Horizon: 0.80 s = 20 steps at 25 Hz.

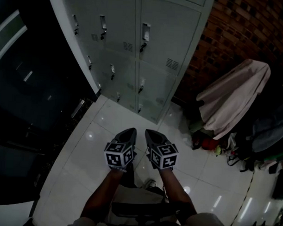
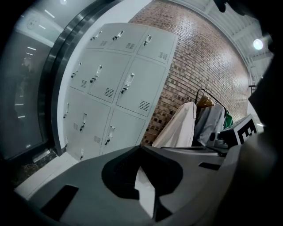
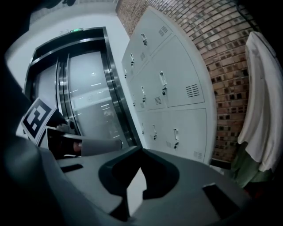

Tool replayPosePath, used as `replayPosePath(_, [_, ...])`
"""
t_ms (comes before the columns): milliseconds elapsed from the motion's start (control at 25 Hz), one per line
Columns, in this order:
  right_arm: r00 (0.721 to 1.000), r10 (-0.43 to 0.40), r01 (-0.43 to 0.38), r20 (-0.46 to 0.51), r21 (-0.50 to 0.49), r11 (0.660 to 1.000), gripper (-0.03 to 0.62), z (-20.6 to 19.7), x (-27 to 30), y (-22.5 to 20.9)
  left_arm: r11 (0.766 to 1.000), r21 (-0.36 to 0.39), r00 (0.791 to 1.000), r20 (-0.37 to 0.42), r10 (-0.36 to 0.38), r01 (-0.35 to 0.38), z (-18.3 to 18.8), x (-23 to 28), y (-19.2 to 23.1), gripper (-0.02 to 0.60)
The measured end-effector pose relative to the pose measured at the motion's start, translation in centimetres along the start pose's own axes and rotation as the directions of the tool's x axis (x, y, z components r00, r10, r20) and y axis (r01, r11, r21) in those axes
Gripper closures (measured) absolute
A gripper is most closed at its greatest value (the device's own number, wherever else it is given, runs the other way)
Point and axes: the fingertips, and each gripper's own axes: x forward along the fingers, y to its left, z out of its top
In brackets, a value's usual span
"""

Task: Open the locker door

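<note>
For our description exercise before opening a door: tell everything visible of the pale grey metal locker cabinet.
The pale grey metal locker cabinet stands upright on the glossy white tiled floor, beside the red brick wall. Its rectangular doors sit in rows and columns, each with a small latch handle and vent slots. Every visible door is shut. Nothing touches the doors.

A red-brown brick wall [image 1: 246, 30] rises at the right; before it a pale cream cloth garment [image 1: 234, 97] hangs draped over a rack, a grey garment [image 2: 211, 123] just beside it and something green [image 2: 227, 119] past that; below, on the glossy white tiled floor [image 1: 99, 132], lie a small red thing [image 1: 210, 144] and dark bags [image 1: 266, 133] — too dim to tell further; at the left stand dark glass sliding doors in metal frames [image 3: 88, 101]; a round ceiling lamp [image 2: 258, 43] glows overhead.
</note>
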Motion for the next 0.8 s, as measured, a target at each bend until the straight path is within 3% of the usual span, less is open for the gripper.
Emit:
replayPosePath(360, [0.996, -0.093, 0.093, -0.008, 0.04, 0.995, 0.579, 2.9, 12.0, -3.5, 0.999, -0.021, 0.997, -0.07, -0.03, 0.029, 4.3, 7.5, 10.5, 0.584])
replayPosePath(800, [0.975, -0.21, 0.215, -0.066, 0.079, 0.973, 0.572, 1.8, 21.6, -9.9, 0.995, -0.061, 0.983, -0.161, -0.091, 0.083, 4.3, 15.3, 15.8, 0.584])
